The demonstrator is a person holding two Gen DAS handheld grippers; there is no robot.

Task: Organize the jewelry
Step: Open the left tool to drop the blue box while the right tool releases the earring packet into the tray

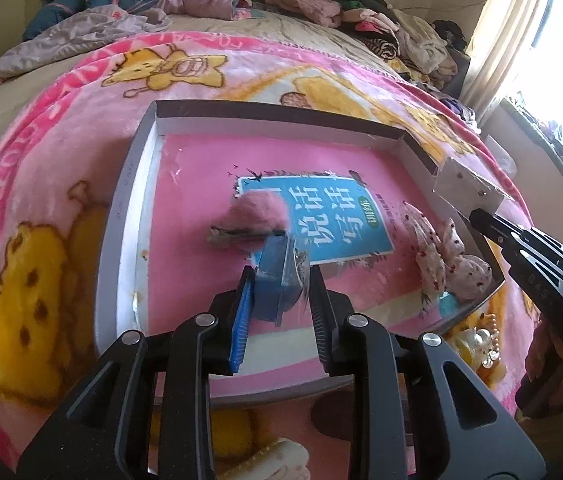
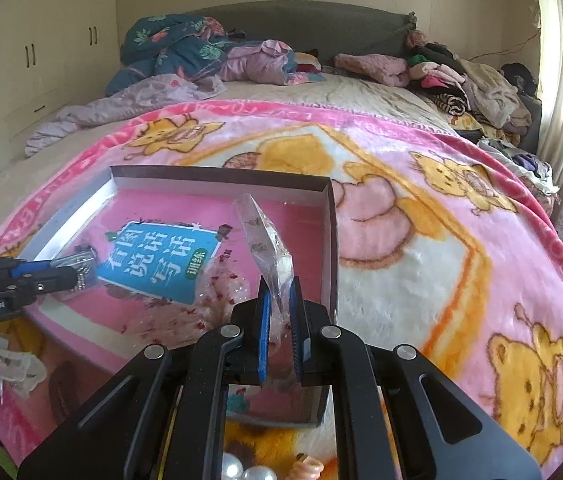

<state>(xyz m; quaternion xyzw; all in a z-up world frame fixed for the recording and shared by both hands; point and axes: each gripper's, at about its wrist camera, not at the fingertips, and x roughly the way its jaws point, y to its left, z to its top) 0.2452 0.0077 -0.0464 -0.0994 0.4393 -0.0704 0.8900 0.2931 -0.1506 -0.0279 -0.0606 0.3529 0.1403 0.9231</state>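
Bed (image 2: 381, 92) under a pink cartoon-bear blanket (image 2: 441, 240), clothes heaped along the far side. On the blanket sits a shallow open box (image 1: 129, 184) with grey walls, its bottom lined by a pink book cover with a blue title panel (image 1: 321, 216). Inside the box already: a pink fuzzy hair clip (image 1: 253, 220) near the middle and a pink speckled fabric piece (image 1: 441, 256) toward the right wall. Loose pearls (image 2: 241, 470) and other small bits lie on the blanket just outside the box's near edge. Left tool (image 1: 281, 284) is clenched on a small clear packet with a blue card and something metallic in it (image 1: 281, 276), low over the box floor, just beside the fuzzy clip. Right tool (image 2: 281, 320) is clenched on a clear plastic jewelry bag (image 2: 265, 248), held upright above the box's right side near its wall; contents are too blurred to name, probably earrings. Risks: the right bag is thin and pinched only at its lower end, so it could slip or flop out over the right wall onto the blanket if released too high. The left packet could knock the fuzzy clip on set-down. The soft bed could let the box tilt if either tool presses a wall.
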